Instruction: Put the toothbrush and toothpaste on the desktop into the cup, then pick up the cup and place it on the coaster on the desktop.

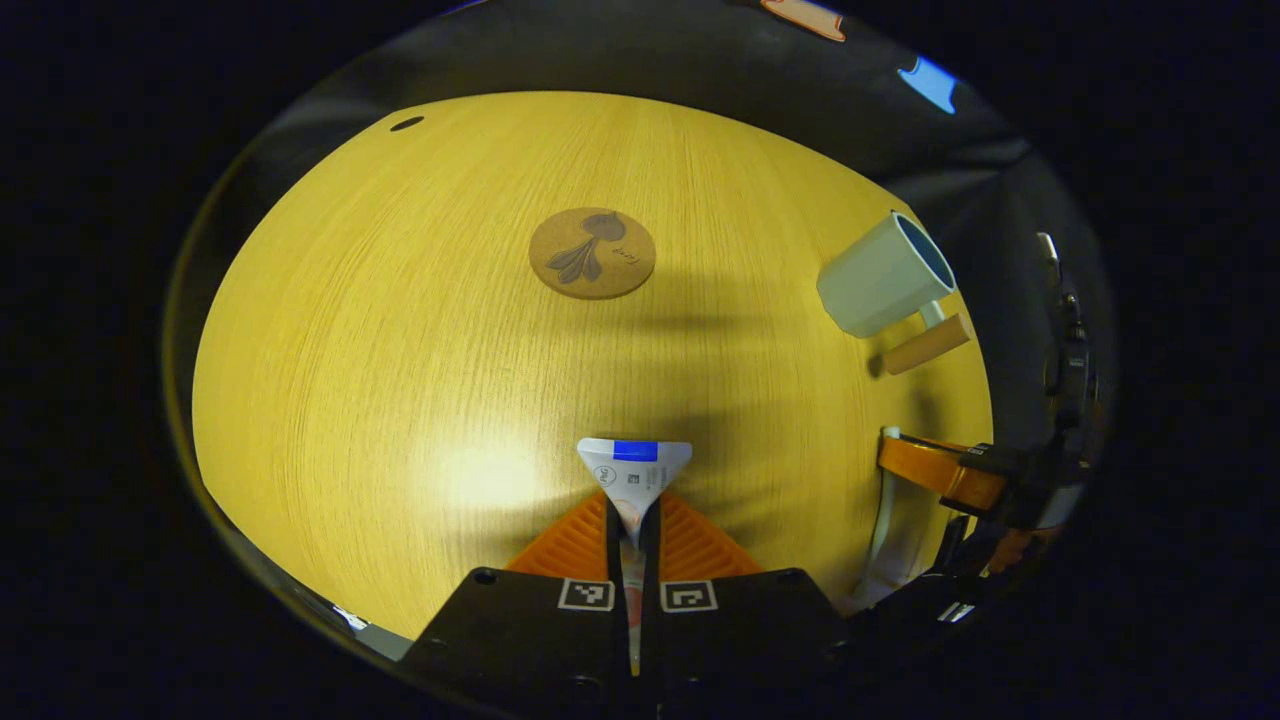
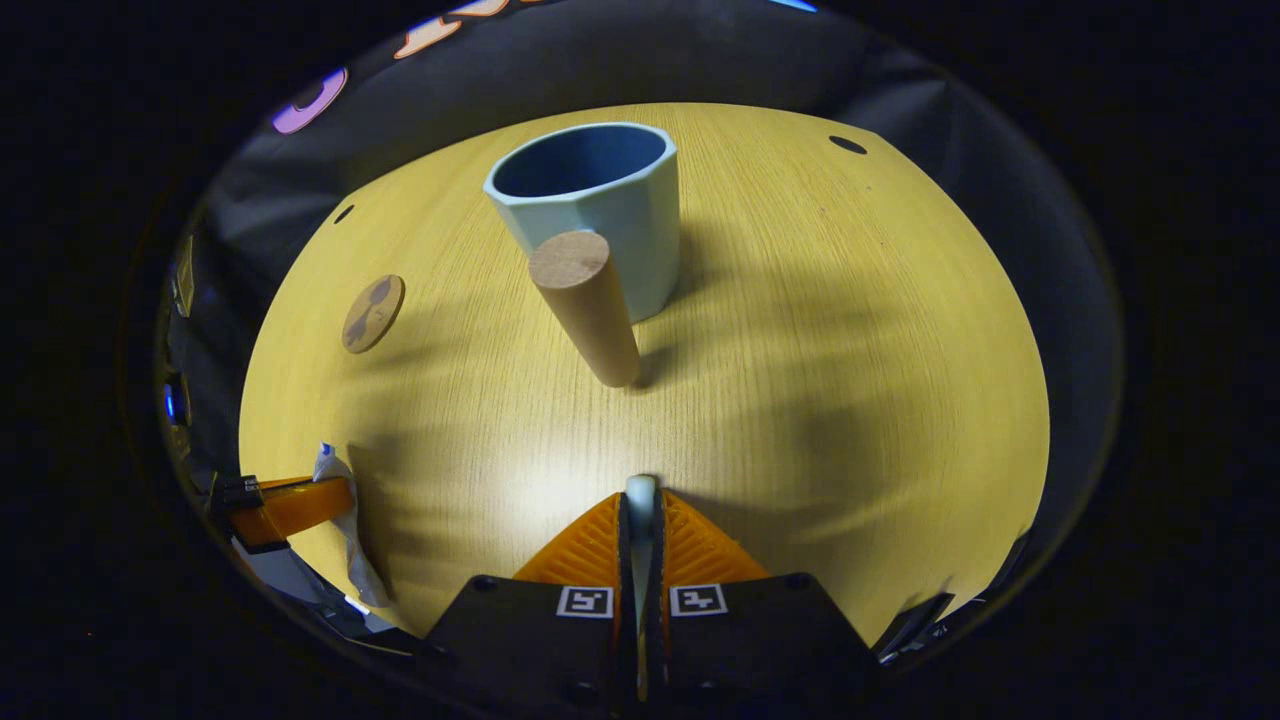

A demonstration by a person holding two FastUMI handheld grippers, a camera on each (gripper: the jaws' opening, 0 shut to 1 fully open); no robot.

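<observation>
My left gripper (image 1: 633, 515) is shut on a white toothpaste tube (image 1: 635, 465), whose flat crimped end sticks out past the fingertips above the wooden desktop (image 1: 400, 350). In the right gripper view, my right gripper (image 2: 640, 525) is shut on a thin white toothbrush (image 2: 640, 492); only its end pokes out between the fingers. A pale blue cup (image 2: 590, 200) with a wooden cylinder handle (image 2: 588, 310) stands upright straight ahead of it, mouth open and nothing inside. The cup (image 1: 880, 275) sits at the right in the left gripper view. The round cork coaster (image 1: 592, 252) lies bare ahead of the left gripper.
The far desktop has small dark holes (image 2: 848, 145). Black cloth walls close the table behind and at the sides. The right gripper holding the toothbrush (image 1: 885, 500) shows at the right edge of the left gripper view. The coaster (image 2: 373, 313) lies left of the cup.
</observation>
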